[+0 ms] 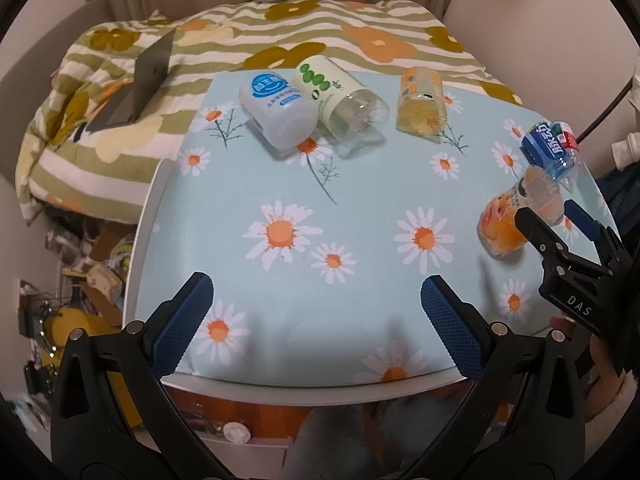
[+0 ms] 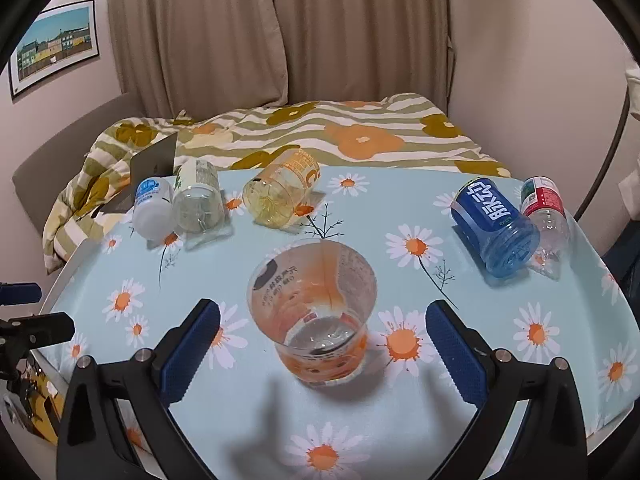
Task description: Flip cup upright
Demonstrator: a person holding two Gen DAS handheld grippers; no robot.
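A clear cup (image 2: 316, 316) with orange print stands upright on the daisy tablecloth (image 2: 400, 420), centred between the spread fingers of the right claw (image 2: 322, 346), untouched. The left claw (image 1: 316, 324) hangs open and empty over the table's near edge.

Left wrist view: mounted behind the left gripper (image 1: 316, 328), looked forward and down across the daisy-print table (image 1: 360, 200) from its near edge, toward the striped bedding (image 1: 240, 40) far ahead of the claw. Caught the right gripper (image 1: 560, 224) well off to the claw's right.

Right wrist view: sat behind the right gripper (image 2: 322, 344), low and close, faced the same way, with the clear orange-printed cup (image 2: 316, 312) just ahead between the fingers. Showed the left gripper (image 2: 24, 312) at far left.

Shared by both: tabletop, lying bottles, bedding, curtain (image 2: 280, 32).
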